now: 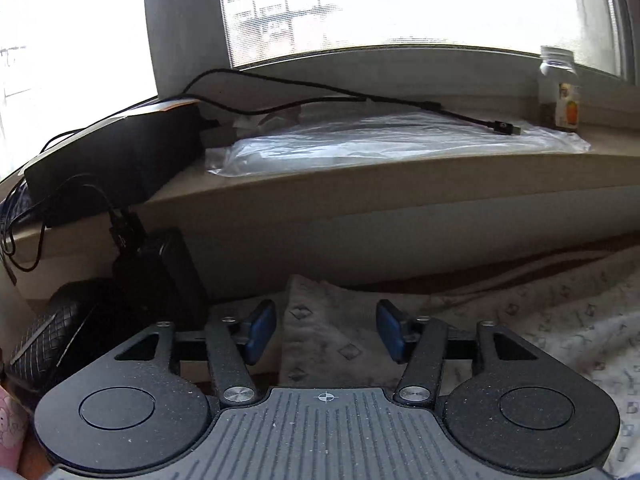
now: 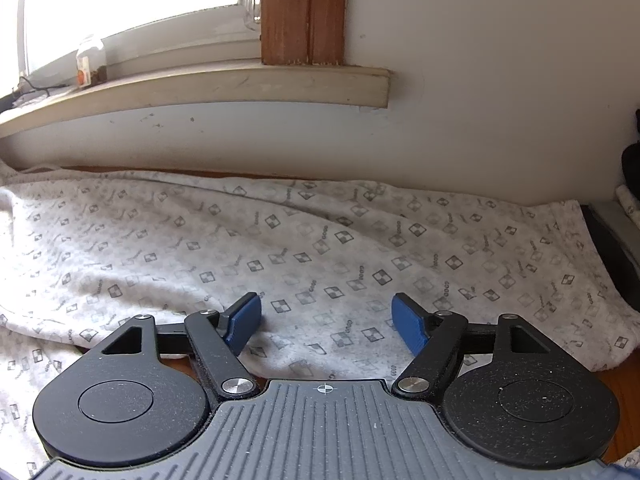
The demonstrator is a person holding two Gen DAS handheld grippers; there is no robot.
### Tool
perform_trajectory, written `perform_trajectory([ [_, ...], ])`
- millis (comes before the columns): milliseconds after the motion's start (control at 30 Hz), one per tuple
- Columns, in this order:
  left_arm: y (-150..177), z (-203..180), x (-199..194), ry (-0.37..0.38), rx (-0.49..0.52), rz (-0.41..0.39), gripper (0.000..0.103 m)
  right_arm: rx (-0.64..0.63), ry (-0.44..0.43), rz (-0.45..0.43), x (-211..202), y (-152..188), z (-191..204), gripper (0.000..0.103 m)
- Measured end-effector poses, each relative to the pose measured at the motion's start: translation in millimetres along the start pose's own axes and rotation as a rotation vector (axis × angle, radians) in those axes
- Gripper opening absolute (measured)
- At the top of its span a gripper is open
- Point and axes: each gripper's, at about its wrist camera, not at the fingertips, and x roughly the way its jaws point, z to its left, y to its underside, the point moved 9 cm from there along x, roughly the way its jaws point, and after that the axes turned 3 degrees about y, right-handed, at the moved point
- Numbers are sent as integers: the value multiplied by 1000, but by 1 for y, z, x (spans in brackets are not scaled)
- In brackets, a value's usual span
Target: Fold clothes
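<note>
Left wrist view: left gripper (image 1: 326, 330) w/ jaws apart, nothing pinched. A raised corner of the patterned garment (image 1: 320, 320) sits between the blue pads but they don't press it, so released. Rest of the cloth runs off toward 3 o'clock. Windowsill (image 1: 400, 172) at 12, w/ a plastic-wrapped pack (image 1: 380, 140) and a black cable (image 1: 320, 96) on it; black bag (image 1: 72, 332) at 9.

Right wrist view: right gripper (image 2: 326, 320) also released, jaws wide, hovering over the garment (image 2: 320, 248), which lies spread flat w/ some wrinkles below the wall, far edge at 12, right edge at 3. Wood surface shows at 5.

Step, I'd say: lining up grips before a fold. Next move prob. needs each gripper lowered onto an edge or corner, clenched on cloth, then lifted together.
</note>
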Motion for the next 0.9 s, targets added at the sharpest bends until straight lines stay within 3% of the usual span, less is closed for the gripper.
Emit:
perform_trajectory([
  [100, 2, -21, -7, 55, 27, -8, 67, -9, -31, -25, -3, -4, 8, 71],
  [167, 4, -42, -11, 106, 50, -15, 71, -34, -71, -17, -2, -11, 24, 62],
  [467, 20, -160, -17, 379, 137, 24, 76, -127, -323, -30, 32, -74, 167, 60],
  [567, 31, -175, -14, 378, 179, 29, 77, -131, -436, -17, 41, -82, 222, 59],
  [667, 36, -179, -9, 383, 180, 51, 77, -186, -485, -1, 44, -83, 270, 53],
  [900, 32, -167, -14, 370, 124, 26, 77, -243, -544, 32, 44, -80, 317, 37],
])
